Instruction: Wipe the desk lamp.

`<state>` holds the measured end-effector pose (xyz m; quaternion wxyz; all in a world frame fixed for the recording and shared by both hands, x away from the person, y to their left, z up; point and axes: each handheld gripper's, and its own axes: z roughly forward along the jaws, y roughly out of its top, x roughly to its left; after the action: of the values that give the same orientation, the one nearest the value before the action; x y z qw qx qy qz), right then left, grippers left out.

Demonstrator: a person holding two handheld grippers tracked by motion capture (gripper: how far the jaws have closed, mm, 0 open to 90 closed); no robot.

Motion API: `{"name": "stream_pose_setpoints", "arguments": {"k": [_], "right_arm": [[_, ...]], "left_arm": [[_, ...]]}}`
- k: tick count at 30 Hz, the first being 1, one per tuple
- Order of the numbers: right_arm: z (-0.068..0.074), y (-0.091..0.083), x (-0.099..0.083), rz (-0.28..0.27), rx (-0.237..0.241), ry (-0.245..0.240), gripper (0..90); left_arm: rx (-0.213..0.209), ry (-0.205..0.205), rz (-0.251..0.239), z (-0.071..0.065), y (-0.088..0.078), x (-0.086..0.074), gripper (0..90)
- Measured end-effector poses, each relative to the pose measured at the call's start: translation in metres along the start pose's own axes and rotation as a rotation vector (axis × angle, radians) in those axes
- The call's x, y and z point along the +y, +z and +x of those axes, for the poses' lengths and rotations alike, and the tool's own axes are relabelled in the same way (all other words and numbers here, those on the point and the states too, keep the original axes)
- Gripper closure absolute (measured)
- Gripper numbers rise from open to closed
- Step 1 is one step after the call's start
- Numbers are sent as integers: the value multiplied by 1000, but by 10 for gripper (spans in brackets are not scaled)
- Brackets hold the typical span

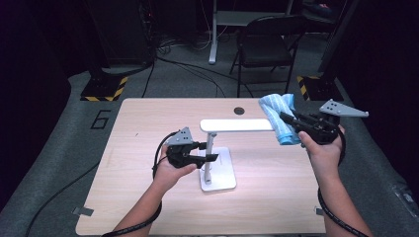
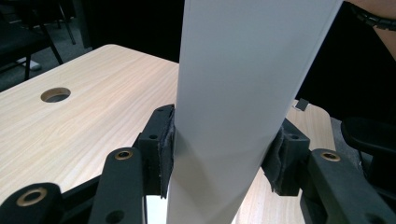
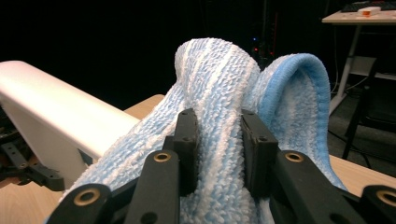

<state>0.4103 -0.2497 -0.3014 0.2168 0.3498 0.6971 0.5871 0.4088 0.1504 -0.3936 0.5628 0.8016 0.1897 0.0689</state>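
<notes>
Two grippers work over the desk (image 1: 148, 123) in the high view. The left gripper (image 1: 211, 152) pinches the upright post of a white desk lamp (image 1: 217, 168), and the flat lamp head (image 1: 236, 125) lies level just above this gripper. The right gripper (image 1: 285, 118) is well apart from it, raised near the far right corner of the desk, and a blue striped towel (image 1: 279, 116) hangs from its tip, close to the end of the lamp head.

In the left gripper view, the white post (image 2: 233, 112) stands between the two black jaws, and both pads press on its sides.

In the right gripper view, the jaws are pressed together on a fold of the towel (image 3: 219, 93), which rises above them and falls over both sides. The lamp head (image 3: 60, 107) is to the left of this gripper, near the cloth.
</notes>
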Motion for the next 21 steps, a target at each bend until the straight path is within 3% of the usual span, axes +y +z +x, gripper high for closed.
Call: {"name": "stream_pose_setpoints", "arguments": {"k": [13,21], "right_arm": [[-19,-10,-14,-26,-23,102,706],[-22,-16,-20,-49,-29,131,707]], "left_arm": [[3,-5,-11,1,-3,-3,503],[0,-14,-17,1,-2,-3,502]]}}
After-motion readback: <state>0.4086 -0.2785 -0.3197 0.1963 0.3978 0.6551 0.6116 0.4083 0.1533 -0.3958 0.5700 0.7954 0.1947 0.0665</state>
